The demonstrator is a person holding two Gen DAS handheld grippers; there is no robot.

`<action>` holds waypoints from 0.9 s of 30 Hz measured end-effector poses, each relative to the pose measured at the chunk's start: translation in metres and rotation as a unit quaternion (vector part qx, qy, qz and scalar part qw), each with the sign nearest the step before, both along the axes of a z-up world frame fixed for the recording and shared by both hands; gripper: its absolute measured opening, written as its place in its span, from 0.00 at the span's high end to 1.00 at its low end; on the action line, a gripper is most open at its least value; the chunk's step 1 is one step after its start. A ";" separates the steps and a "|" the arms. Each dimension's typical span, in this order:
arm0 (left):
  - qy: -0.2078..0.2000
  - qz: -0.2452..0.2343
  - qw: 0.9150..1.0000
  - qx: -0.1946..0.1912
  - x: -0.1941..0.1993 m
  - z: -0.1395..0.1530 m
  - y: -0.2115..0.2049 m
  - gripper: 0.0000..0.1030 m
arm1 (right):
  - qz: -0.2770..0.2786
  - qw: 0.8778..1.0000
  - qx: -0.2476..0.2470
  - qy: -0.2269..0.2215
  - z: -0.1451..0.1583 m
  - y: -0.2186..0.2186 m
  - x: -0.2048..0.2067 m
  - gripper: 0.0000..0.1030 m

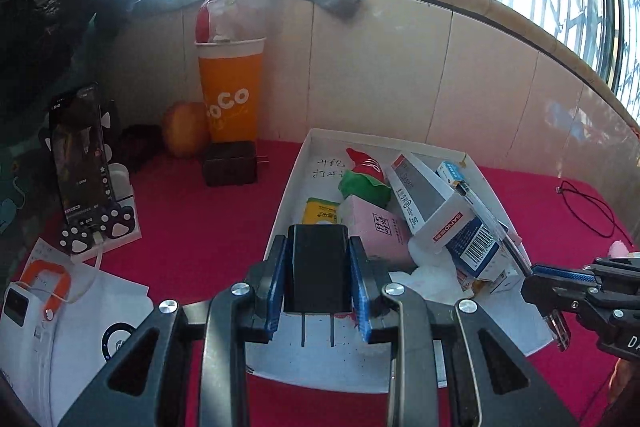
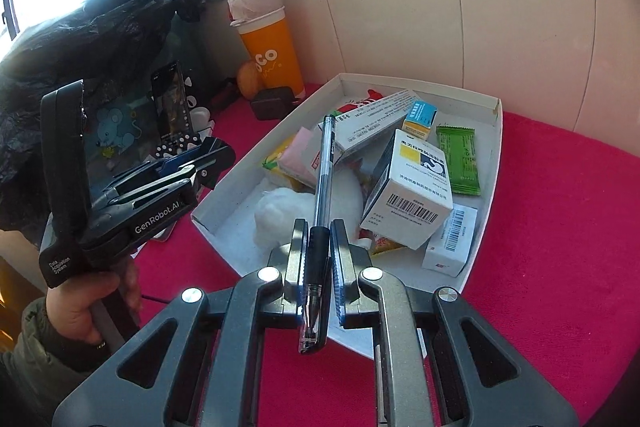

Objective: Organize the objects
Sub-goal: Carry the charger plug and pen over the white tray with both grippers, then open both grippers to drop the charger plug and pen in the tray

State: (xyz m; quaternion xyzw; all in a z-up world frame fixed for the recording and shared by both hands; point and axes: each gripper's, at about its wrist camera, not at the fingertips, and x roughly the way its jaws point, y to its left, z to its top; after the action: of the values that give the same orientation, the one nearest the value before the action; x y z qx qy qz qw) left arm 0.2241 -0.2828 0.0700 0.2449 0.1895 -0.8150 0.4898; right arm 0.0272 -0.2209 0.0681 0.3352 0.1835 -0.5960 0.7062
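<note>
My left gripper (image 1: 319, 275) is shut on a black plug charger (image 1: 317, 267), prongs toward the camera, above the near end of the white tray (image 1: 294, 183). My right gripper (image 2: 319, 259) is shut on a black gel pen (image 2: 325, 163) that points out over the tray (image 2: 496, 131). The tray holds several medicine boxes, among them a blue-and-white box (image 2: 408, 195), a pink box (image 1: 378, 227), a green packet (image 2: 458, 159) and white tissue (image 2: 288, 215). The left gripper also shows in the right wrist view (image 2: 212, 151), at the tray's left side.
On the red cloth stand an orange CoCo cup (image 1: 231, 91), an orange fruit (image 1: 184, 129), a second dark charger (image 1: 229, 163) and a phone on a paw stand (image 1: 80, 163). A white power bank (image 1: 24, 311) lies on papers at left. A tiled wall closes the back.
</note>
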 end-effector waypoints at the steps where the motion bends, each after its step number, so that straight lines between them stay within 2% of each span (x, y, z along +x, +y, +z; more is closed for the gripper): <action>1: -0.002 -0.001 1.000 0.001 -0.001 -0.001 -0.002 0.72 | 0.000 1.000 0.002 0.001 -0.003 -0.002 0.002 0.90; 6: -0.007 -0.009 1.000 0.008 -0.015 -0.008 -0.015 0.72 | -0.010 1.000 0.020 0.003 -0.018 -0.013 0.001 0.90; 13: 0.004 -0.036 0.999 0.028 -0.047 -0.013 -0.032 0.72 | -0.052 0.997 0.017 0.051 -0.023 -0.044 -0.012 0.90; 16: 0.012 -0.051 0.999 0.016 -0.053 -0.009 -0.025 0.71 | -0.057 0.997 0.009 0.046 -0.019 -0.040 -0.015 0.90; 17: 0.009 -0.050 0.999 0.008 -0.054 -0.007 -0.023 0.66 | -0.056 0.997 0.004 0.052 -0.017 -0.037 -0.013 0.89; 18: 0.004 -0.046 0.999 0.002 -0.054 -0.006 -0.021 0.57 | -0.055 0.997 0.000 0.062 -0.015 -0.034 -0.010 0.86; 19: 0.003 -0.042 0.999 -0.003 -0.053 -0.005 -0.019 0.21 | -0.054 0.996 -0.005 0.072 -0.013 -0.030 -0.008 0.72; 20: 0.003 -0.030 0.999 -0.013 -0.050 -0.003 -0.018 0.00 | -0.050 0.996 -0.011 0.078 -0.011 -0.027 -0.005 0.57; 21: 0.006 -0.016 1.000 -0.026 -0.044 0.000 -0.016 0.00 | -0.055 0.995 -0.020 0.085 -0.008 -0.022 -0.004 0.40; 22: 0.012 -0.012 0.999 -0.032 -0.040 0.003 -0.015 0.00 | -0.053 0.994 -0.028 0.089 -0.005 -0.017 -0.003 0.13; 24: 0.021 0.004 0.999 -0.037 -0.030 0.010 -0.013 0.00 | -0.052 0.993 -0.044 0.095 0.001 -0.007 -0.002 0.01; 27: 0.039 0.020 0.998 -0.046 -0.019 0.021 -0.010 0.00 | -0.056 0.991 -0.066 0.099 0.012 0.008 -0.003 0.01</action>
State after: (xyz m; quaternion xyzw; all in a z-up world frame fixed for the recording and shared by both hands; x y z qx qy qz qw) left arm 0.2049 -0.2932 0.0909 0.1868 0.1758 -0.8216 0.5091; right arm 0.0247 -0.2128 0.0804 0.2363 0.1938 -0.6757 0.6709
